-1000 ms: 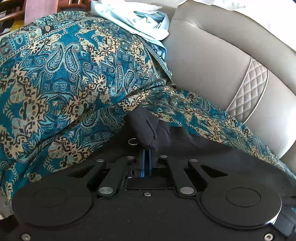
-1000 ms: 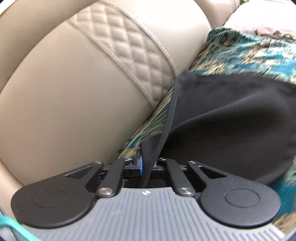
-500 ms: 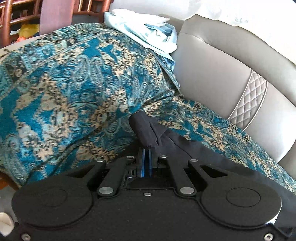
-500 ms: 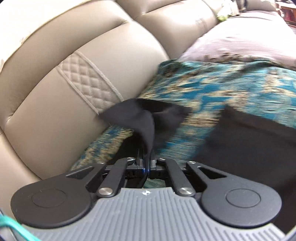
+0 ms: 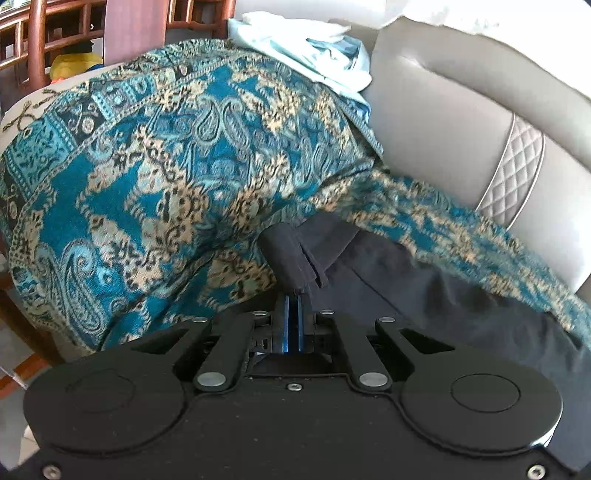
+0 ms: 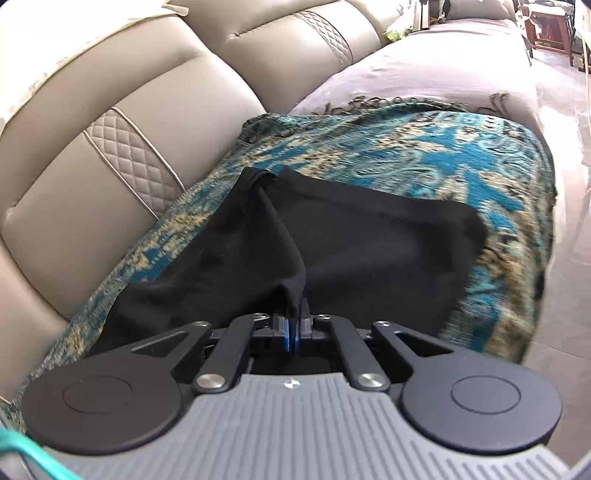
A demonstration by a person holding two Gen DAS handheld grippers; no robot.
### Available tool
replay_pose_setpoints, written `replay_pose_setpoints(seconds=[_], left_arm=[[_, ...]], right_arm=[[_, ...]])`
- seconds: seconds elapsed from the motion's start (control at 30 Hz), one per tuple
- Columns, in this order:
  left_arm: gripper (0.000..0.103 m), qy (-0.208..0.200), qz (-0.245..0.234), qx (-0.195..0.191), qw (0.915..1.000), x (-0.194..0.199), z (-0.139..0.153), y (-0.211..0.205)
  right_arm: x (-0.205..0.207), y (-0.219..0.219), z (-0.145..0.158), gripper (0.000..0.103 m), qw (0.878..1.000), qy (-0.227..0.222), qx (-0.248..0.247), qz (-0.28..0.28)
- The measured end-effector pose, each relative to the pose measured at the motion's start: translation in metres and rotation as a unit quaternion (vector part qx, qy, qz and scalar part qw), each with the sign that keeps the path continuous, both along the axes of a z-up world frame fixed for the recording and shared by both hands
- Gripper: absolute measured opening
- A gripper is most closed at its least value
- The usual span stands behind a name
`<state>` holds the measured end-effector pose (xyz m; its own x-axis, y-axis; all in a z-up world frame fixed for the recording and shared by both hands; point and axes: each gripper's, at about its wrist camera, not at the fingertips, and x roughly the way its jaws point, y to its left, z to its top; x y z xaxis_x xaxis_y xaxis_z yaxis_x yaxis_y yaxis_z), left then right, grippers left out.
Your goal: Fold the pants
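Black pants (image 6: 369,251) lie on a teal paisley throw (image 6: 461,147) spread over a beige leather sofa (image 6: 92,192). My right gripper (image 6: 293,317) is shut on a pinch of the black cloth, which rises in a ridge from the flat part toward the jaws. In the left wrist view my left gripper (image 5: 293,295) is shut on a thick folded corner of the pants (image 5: 295,254), perhaps the waistband. From that corner the black cloth runs down to the right across the throw (image 5: 166,166).
Pale blue clothes (image 5: 306,48) are heaped on the sofa arm behind the throw. Wooden chairs (image 5: 66,33) stand at the far left. The sofa back (image 5: 461,129) rises to the right. A mauve seat cover (image 6: 424,70) and tiled floor (image 6: 565,184) lie beyond the throw.
My right gripper has swept sideways along the sofa, drawing the black cloth away from the backrest and out over the throw. The left gripper has drifted a little, keeping its corner.
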<state>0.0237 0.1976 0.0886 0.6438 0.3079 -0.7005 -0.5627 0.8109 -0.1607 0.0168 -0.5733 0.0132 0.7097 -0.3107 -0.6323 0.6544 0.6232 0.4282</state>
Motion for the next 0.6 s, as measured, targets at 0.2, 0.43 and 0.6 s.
replay_pose_setpoints(seconds=[0.2, 0.43, 0.6], left_arm=[[0.005, 0.031, -0.003, 0.014, 0.9994, -0.006, -0.024, -0.004], [0.007, 0.053, -0.012, 0.051, 0.9972, -0.008, -0.044, -0.012], [0.010, 0.059, -0.018, 0.069, 0.9957, -0.009, -0.046, -0.018]], right_arm=[[-0.023, -0.005, -0.004, 0.009, 1.000, 0.013, -0.004, 0.011], [-0.037, -0.020, -0.004, 0.026, 0.999, 0.030, -0.017, -0.003], [-0.043, -0.035, -0.004, 0.045, 1.000, 0.022, -0.007, -0.021]])
